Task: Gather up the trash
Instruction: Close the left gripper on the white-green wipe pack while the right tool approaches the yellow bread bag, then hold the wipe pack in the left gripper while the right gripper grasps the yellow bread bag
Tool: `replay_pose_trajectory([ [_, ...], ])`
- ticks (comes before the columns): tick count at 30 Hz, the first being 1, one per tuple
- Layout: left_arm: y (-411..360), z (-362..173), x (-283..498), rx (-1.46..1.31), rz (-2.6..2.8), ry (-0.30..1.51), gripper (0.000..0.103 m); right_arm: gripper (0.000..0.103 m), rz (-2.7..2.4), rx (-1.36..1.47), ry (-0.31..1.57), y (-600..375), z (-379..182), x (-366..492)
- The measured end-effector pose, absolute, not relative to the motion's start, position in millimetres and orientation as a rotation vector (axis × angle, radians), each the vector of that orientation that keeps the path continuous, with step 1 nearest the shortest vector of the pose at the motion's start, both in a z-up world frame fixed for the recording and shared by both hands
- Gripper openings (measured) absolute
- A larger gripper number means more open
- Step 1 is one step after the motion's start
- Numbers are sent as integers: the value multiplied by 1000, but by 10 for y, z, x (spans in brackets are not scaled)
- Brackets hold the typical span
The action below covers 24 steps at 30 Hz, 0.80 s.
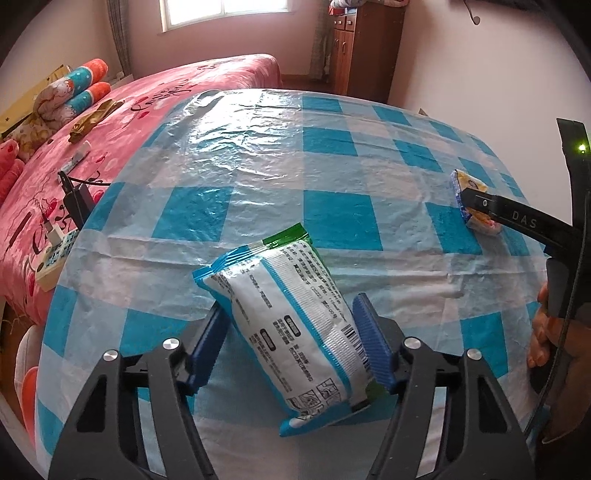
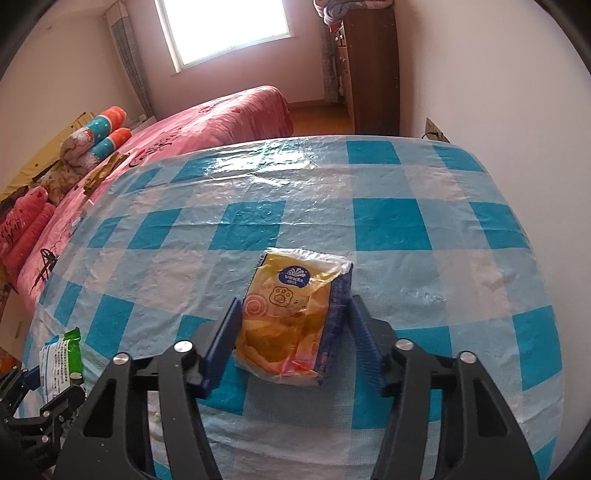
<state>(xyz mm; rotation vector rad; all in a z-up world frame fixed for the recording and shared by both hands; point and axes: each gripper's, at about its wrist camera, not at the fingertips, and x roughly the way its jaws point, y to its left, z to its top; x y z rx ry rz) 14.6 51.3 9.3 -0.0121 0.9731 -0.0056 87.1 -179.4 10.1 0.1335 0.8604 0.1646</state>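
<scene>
Our left gripper has its blue pads closed against the two long sides of a white-and-blue snack packet with a green end; the packet sits tilted between the jaws, its green end pointing away from us and its near end resting low over the checked tablecloth. Our right gripper stands about half open around a yellow tissue pack: the right pad lies against the pack's blue side, while the left pad sits right at the crumpled yellow edge, and we cannot tell whether it truly presses there. The tissue pack lies flat on the cloth, roughly in the middle of the table as the right wrist sees it. From the left wrist we see that same pack small at the far right, with the right gripper's black finger lying across it and a hand holding that tool at the picture's edge. From the right wrist the snack packet shows at the lower left, near the table's edge. Beyond the table stands a bed with a pink cover, rolled bedding at its head, a power strip on its near side, then a wooden cabinet and a bright window.
</scene>
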Motion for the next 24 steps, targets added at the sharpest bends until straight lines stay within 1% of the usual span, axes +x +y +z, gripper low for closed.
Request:
replay_pose_trajectory([
  [3, 511, 98, 131, -14, -9, 971, 62, 54, 180, 139, 859, -1799, 102, 883],
  [7, 524, 101, 113, -16, -15, 965, 61, 50, 200, 142, 858, -1787, 104, 880],
  [8, 521, 99, 110, -16, -15, 963, 61, 41, 202, 142, 858, -1788, 102, 885],
  [9, 519, 98, 108, -14, -15, 961, 61, 38, 208, 145, 859, -1789, 99, 888],
  [17, 510, 94, 77, 0, -21, 948, 61, 37, 223, 153, 859, -1786, 99, 873],
  [20, 499, 88, 79, 11, -23, 942, 61, 39, 225, 145, 859, -1765, 102, 870],
  [22, 496, 87, 74, 15, -26, 938, 61, 45, 235, 142, 860, -1756, 107, 878],
  [24, 488, 81, 68, 23, -25, 932, 61, 60, 252, 129, 860, -1720, 112, 874],
])
